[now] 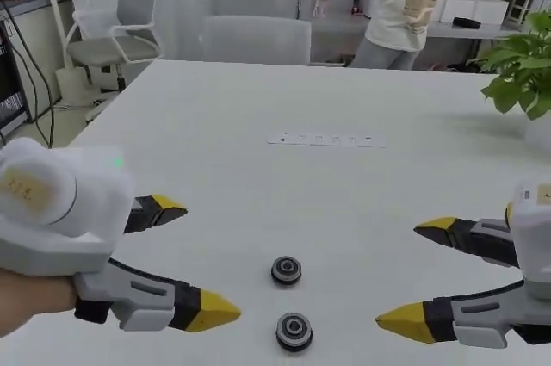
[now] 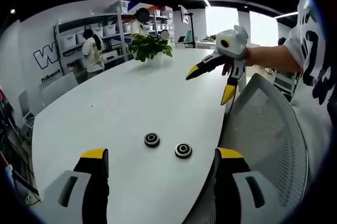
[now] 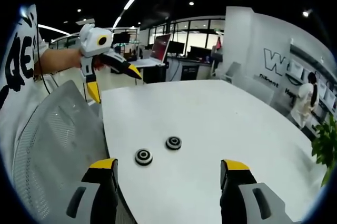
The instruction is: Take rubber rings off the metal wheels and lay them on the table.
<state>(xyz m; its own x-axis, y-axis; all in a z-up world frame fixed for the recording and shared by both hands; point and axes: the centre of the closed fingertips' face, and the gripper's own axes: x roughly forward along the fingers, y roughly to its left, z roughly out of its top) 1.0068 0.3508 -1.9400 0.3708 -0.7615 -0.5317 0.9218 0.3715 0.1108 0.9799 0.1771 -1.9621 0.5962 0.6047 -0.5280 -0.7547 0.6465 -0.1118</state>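
Observation:
Two small metal wheels lie flat on the white table (image 1: 258, 125), each with a black rubber ring around it. The far wheel (image 1: 287, 269) (image 2: 152, 139) (image 3: 173, 143) and the near wheel (image 1: 294, 331) (image 2: 183, 151) (image 3: 144, 156) sit close together near the front edge. My left gripper (image 1: 202, 258) (image 2: 161, 155) (image 3: 117, 88) hovers open to the left of them, holding nothing. My right gripper (image 1: 403, 275) (image 3: 168, 165) (image 2: 208, 88) hovers open to their right, also holding nothing. Neither gripper touches a wheel.
A row of flush sockets (image 1: 320, 139) sits mid-table. A green plant (image 1: 521, 73) stands at the far right edge. Grey chairs (image 1: 256, 39) line the far side and a person (image 1: 405, 4) stands behind. A mesh chair back (image 2: 263, 134) is at the near edge.

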